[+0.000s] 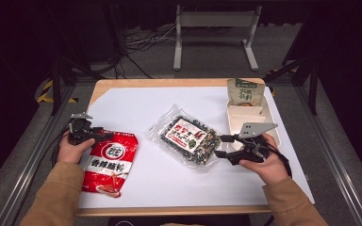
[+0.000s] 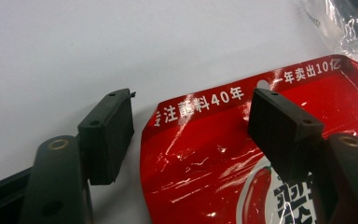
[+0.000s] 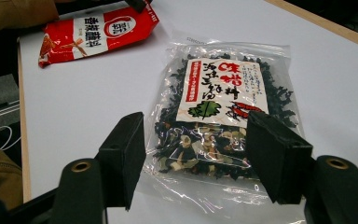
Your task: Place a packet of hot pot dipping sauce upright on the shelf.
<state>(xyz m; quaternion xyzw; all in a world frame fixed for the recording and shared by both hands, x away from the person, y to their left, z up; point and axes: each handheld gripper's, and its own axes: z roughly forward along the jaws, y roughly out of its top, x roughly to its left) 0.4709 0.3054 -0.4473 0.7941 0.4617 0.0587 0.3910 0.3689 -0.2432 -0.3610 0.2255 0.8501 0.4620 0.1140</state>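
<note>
The red packet [image 2: 214, 154] is glossy foil-like plastic, creased and catching bright glints. The clear bag [image 3: 223, 116] of dried greens is thin, shiny, crinkled film with a smooth paper-like label. The fingers [image 2: 107, 135] of the left gripper [image 2: 191, 126] and of the right gripper [image 3: 200, 154] look like matt black plastic. A matt white sheet [image 1: 136, 106] covers the desk [image 1: 169, 83], whose edge looks like pale smooth wood. The tray [image 1: 250, 114] looks like matt cream plastic.
</note>
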